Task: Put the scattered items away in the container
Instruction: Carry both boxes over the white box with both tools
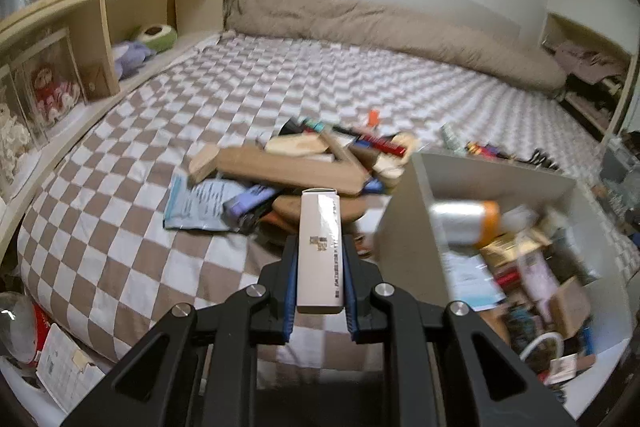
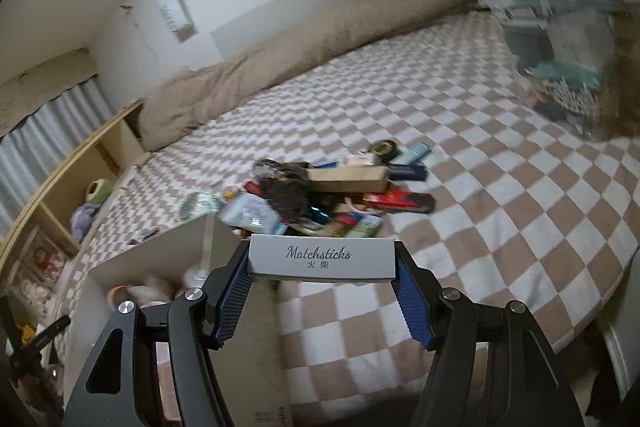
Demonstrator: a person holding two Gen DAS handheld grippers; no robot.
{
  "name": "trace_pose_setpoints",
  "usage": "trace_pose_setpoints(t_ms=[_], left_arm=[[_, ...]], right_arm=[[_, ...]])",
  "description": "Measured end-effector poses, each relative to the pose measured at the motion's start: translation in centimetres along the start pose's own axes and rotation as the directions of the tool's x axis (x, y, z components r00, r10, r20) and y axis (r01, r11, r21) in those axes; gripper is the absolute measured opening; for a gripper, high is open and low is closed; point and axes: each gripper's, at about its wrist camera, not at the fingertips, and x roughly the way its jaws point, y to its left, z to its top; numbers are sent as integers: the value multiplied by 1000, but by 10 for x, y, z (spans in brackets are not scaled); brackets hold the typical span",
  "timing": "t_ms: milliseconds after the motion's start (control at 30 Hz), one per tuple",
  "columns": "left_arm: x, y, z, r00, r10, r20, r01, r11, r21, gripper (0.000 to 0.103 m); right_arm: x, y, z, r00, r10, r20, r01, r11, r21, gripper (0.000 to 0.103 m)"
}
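Checkered bed, clutter pile mid-frame, bare bedding upper and left.
Left gripper pinches slim box; right gripper pinches matchbox; white container lower right, rim near pile.

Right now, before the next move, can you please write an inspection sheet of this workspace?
Surface: checkered bed cover, beige and white.
Job's things: white container, already partly filled; slim white box; Matchsticks box.
Clutter: pile of scattered items beside the container.
Grippers: left hand-held gripper shut on the slim white box; right hand-held gripper shut on the Matchsticks box.
Cables: nothing seen.
Surroundings: wooden shelf, rolled beige duvet.
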Motion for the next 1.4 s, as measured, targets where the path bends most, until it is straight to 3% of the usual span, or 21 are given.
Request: trace_pose_setpoints(t_ms=[200,400,800,1167,1400], left_arm=[[-26,-24,5,995,-77,56,75,996,39,19],[-37,-41,4,989,-135,59,131,989,61,19],[-37,-83,-22,970,-242,-21,243,963,115,19],[-35,-117,-41,946,-308,-96,320,935,153,19],[-35,-129,-51,928,-347,-133,366,916,165,19]], right_arm=[[-11,38,-7,1000,28,-13,-29,994,-102,67],[-12,73,-20,996,72,-62,-82,978,-192,67],[2,117,-65,954,158,-254,-227,936,-271,67],[-2,122,-96,920,138,-368,-243,935,-257,68],[-6,134,-109,905,102,-412,-248,916,-316,67]])
